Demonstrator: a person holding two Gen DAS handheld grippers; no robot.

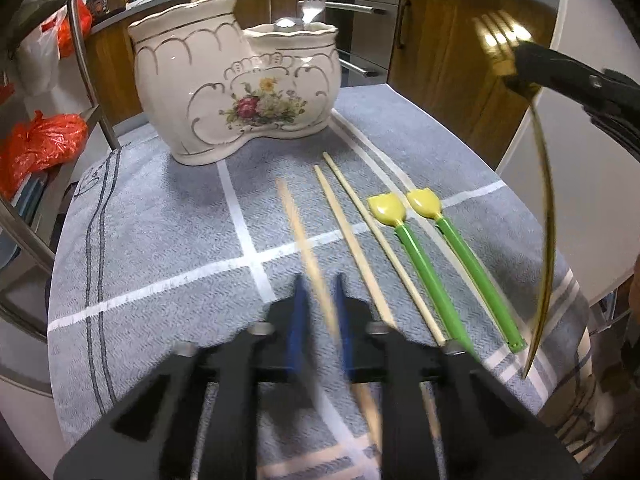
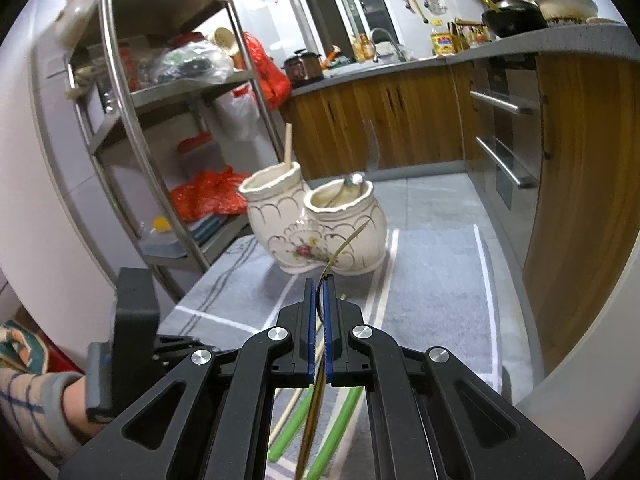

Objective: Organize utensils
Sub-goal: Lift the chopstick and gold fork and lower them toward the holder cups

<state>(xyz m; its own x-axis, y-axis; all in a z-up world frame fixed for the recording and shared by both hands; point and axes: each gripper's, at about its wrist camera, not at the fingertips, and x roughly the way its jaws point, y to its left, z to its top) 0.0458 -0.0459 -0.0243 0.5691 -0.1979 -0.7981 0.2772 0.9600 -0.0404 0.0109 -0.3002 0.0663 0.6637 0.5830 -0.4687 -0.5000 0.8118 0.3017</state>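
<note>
The left gripper [image 1: 320, 292], seen from the left wrist, has its blue pads closed on a wooden chopstick [image 1: 304, 248] that is blurred and points forward toward the ceramic utensil holder [image 1: 236, 80] standing further along the grey striped cloth [image 1: 160, 240]. Just right of those fingers two more chopsticks [image 1: 360, 240] lie side by side on the cloth, and beside them two green-handled spoons with yellow bowls [image 1: 424, 256]. The holder's taller left cup has a chopstick upright in it; the lower right cup holds a silver fork [image 1: 314, 0]. At the upper right the right gripper [image 1: 532, 66] clamps a gold fork [image 1: 546, 200] near its tines, the handle curving down to the cloth's edge. From the right wrist, the right gripper [image 2: 320, 280] is shut tight on that thin gold fork [image 2: 344, 246], whose far end arcs toward the holder [image 2: 316, 224] just ahead; green handles [image 2: 312, 432] lie below the fingers.
</note>
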